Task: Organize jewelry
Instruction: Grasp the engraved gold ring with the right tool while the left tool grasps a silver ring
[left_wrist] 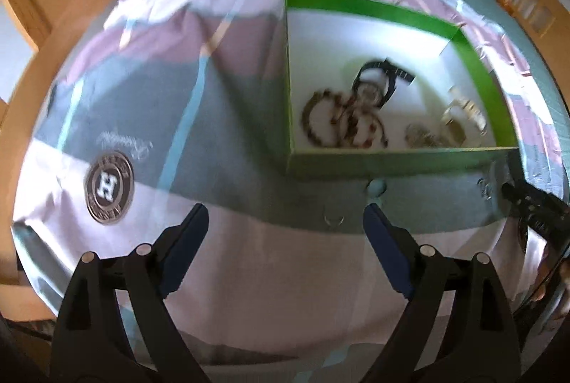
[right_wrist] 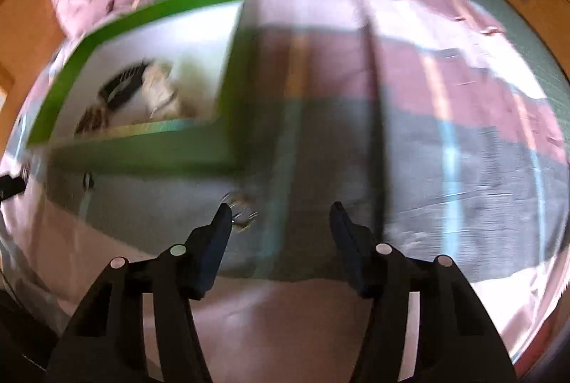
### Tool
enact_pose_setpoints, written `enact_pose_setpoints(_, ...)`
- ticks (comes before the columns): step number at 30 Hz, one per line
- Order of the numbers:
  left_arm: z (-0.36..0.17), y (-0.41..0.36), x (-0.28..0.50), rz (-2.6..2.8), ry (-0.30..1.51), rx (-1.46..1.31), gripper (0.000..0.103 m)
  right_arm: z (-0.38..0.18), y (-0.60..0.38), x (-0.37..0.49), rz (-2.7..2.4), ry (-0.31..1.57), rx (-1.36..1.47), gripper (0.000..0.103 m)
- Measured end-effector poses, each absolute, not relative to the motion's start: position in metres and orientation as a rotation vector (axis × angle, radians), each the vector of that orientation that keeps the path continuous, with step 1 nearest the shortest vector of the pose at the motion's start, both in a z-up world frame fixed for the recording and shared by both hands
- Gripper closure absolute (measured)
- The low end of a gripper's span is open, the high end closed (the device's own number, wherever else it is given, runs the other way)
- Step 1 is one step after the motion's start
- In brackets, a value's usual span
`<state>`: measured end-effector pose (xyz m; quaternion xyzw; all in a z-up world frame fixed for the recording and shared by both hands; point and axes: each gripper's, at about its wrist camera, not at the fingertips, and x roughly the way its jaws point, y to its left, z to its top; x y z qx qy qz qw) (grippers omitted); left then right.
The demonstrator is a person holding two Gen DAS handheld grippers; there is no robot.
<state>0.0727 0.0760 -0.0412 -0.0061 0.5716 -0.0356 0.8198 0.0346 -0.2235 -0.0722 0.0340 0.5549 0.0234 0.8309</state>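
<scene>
With both grippers, left point(left_wrist: 285, 223) and right point(right_wrist: 279, 217), wide open and empty, lower squarely over ring point(left_wrist: 333, 221) beside green box point(left_wrist: 392, 162), closing gently.

Striped bedspread point(left_wrist: 149, 105) carries green box point(left_wrist: 392, 162), small ring point(left_wrist: 333, 221).

Black gripper point(left_wrist: 285, 223) arms, dark-blue pads point(left_wrist: 386, 251), silver screws point(left_wrist: 144, 248).

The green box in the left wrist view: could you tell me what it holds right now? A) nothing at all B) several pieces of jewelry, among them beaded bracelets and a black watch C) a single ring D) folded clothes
B: the green box holds beaded bracelets, a black watch and gold pieces on its white floor.
</scene>
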Motion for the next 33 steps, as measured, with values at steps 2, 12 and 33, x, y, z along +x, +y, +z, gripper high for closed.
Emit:
enact_pose_setpoints(2, -0.048, 0.076, 0.075, -0.074, 1.246, -0.03, 0.015, -0.082, -0.207, 0.04, 0.074, 1.17, 0.014, 0.046)
enact_pose_setpoints(12, -0.069, 0.065, 0.076, -0.086, 1.288, -0.001, 0.015, -0.063, -0.14, 0.011, 0.401, 1.103, -0.109, 0.045)
enact_pose_setpoints(33, -0.073, 0.041, 0.072, -0.14, 1.274, 0.082, 0.019, -0.088, -0.122, 0.011, 0.427, 1.169, -0.174, 0.046)
